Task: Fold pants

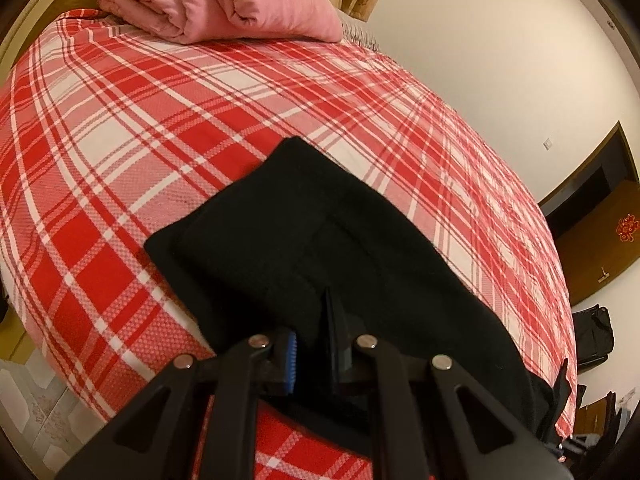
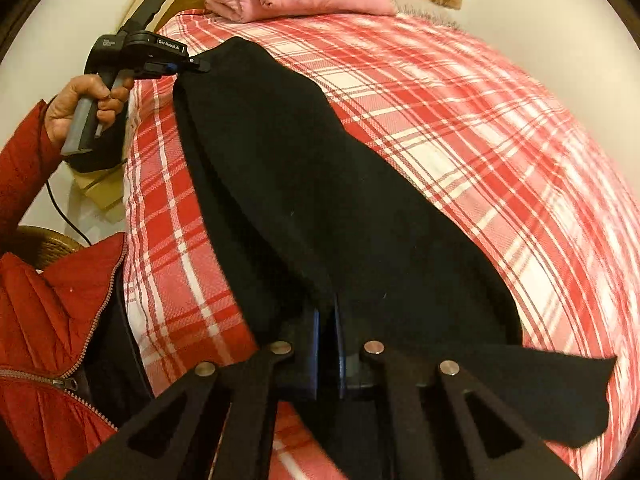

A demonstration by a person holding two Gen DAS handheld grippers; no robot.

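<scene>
White "GenRoboAI" label on the left gripper (image 2: pixel 199 65) body.

Wears a red quilted jacket (image 2: pixel 44 304) with a metal zipper (image 2: pixel 60 382). Black grippers (image 2: pixel 328 344), silver rivets (image 2: pixel 280 347), blue pads; grey handle (image 2: pixel 86 124), white lettering on top.

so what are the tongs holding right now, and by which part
Both tongs are shut on the black pants: the left tongs pinch one end, the right tongs pinch the fabric edge at the opposite end.
</scene>
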